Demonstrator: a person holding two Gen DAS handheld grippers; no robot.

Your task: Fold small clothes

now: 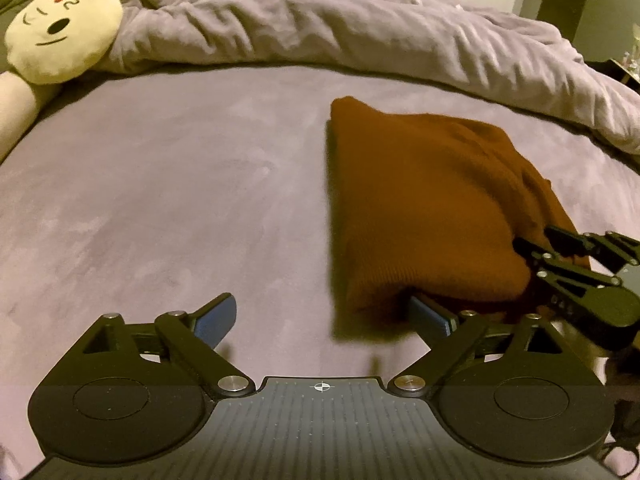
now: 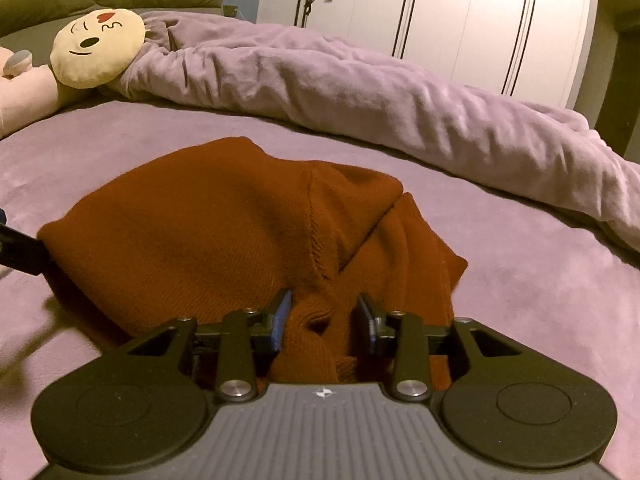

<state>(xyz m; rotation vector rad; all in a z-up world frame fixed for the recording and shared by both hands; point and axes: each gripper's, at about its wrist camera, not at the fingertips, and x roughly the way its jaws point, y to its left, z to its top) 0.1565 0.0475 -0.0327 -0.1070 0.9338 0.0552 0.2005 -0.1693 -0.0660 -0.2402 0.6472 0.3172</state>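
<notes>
A rust-brown knitted garment (image 2: 224, 224) lies bundled on the bed (image 1: 160, 200), partly folded over itself, on the flat purple cover short of the rumpled duvet (image 1: 320, 28) heaped along the far side. Its long axis runs roughly from the near edge of the bed toward the duvet, and in the left wrist view the whole bundle sits right of centre.

The left tool (image 1: 324, 320) is spread wide. Its left finger hangs over bare cover, while its right finger disappears beneath the garment's near hem; whether it touches the cloth cannot be told. So the garment lies ahead and to the right of this tool, not between its fingers.

The right tool (image 2: 324, 320) is right at the near end of the garment, half closed, with a rolled lump of knit sitting between its blue pads (image 2: 282, 320). The pads look close to the cloth on both sides, but a firm pinch cannot be confirmed. In the left wrist view this tool (image 1: 532, 252) comes in from the right, at the bundle's near right corner.

By my reading, the right tool is the nearer one and better placed to carry the near end over toward the far end along the long axis; the left tool would need to shift right to take the near left corner. A smiley cushion (image 1: 64, 32) rests at the far left corner, well apart.
</notes>
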